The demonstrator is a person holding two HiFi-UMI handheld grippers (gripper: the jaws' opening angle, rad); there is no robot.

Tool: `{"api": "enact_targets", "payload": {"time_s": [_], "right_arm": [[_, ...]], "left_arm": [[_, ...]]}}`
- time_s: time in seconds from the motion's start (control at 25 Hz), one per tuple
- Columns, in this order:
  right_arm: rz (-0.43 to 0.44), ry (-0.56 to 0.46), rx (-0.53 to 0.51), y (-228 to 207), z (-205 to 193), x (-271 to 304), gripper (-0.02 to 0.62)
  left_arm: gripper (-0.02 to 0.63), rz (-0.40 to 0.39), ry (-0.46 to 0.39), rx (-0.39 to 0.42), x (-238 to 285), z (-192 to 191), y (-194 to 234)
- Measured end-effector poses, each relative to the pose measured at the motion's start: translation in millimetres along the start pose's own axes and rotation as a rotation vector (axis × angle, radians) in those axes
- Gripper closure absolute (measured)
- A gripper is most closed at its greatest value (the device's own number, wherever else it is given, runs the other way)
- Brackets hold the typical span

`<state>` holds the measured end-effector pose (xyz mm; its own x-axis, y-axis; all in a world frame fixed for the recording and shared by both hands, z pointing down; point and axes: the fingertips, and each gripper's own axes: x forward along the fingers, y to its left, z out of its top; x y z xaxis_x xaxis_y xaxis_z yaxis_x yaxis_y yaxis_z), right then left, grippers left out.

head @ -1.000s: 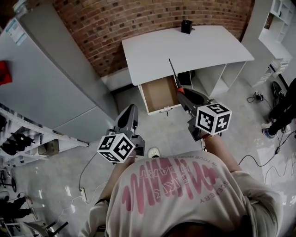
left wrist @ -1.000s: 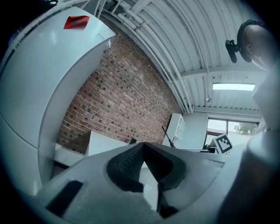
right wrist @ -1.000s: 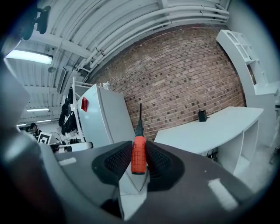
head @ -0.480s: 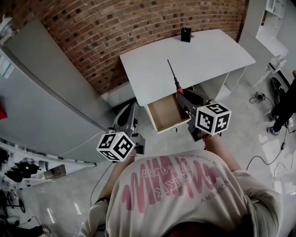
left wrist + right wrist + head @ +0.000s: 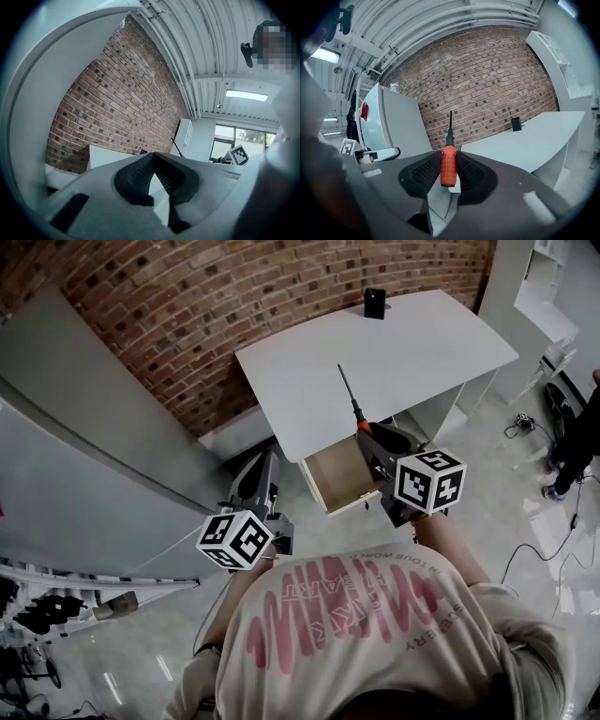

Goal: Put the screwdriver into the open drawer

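A screwdriver with a red ribbed handle and a thin black shaft is clamped in my right gripper, tip pointing forward over the white desk. The open drawer, with a bare wooden bottom, sticks out from under the desk's front edge. In the head view it lies just left of and below my right gripper. My left gripper is held out to the left of the drawer over the floor. Its pads meet at the tips with nothing between them.
A small black box stands at the desk's far edge against the brick wall. A large grey cabinet stands at the left. White shelving stands at the right, and a person stands by cables on the floor.
Both grippers have moved forward toward the desk. The desk and open drawer now sit closer, and the drawer lies beside my right gripper. The screwdriver stays clamped.
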<state>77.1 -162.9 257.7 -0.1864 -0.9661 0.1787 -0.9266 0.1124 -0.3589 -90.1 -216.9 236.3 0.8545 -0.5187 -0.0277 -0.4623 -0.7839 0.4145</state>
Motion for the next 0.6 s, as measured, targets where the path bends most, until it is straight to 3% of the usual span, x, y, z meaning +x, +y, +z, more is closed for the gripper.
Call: {"api": "enact_targets", "payload": {"time_s": [0.28,0.48,0.6], "right_arm": [[-0.017,0.051,0.000,4.2,-15.5,19.1,0.482],[-0.014,0.088,-0.013,9.0,-24.2,35.1,0.482],[-0.008,0.126,-0.023,11.9,-37.3,46.5,0.482]], "left_arm": [[0.603,0.012,0.015,-0.050,-2.6,-11.0,25.1],[0.603,0.026,0.052,0.021,-7.3,-18.5,40.0],[0.603,0.045,0.063,-0.006,-9.7,-25.6,54.1]]}}
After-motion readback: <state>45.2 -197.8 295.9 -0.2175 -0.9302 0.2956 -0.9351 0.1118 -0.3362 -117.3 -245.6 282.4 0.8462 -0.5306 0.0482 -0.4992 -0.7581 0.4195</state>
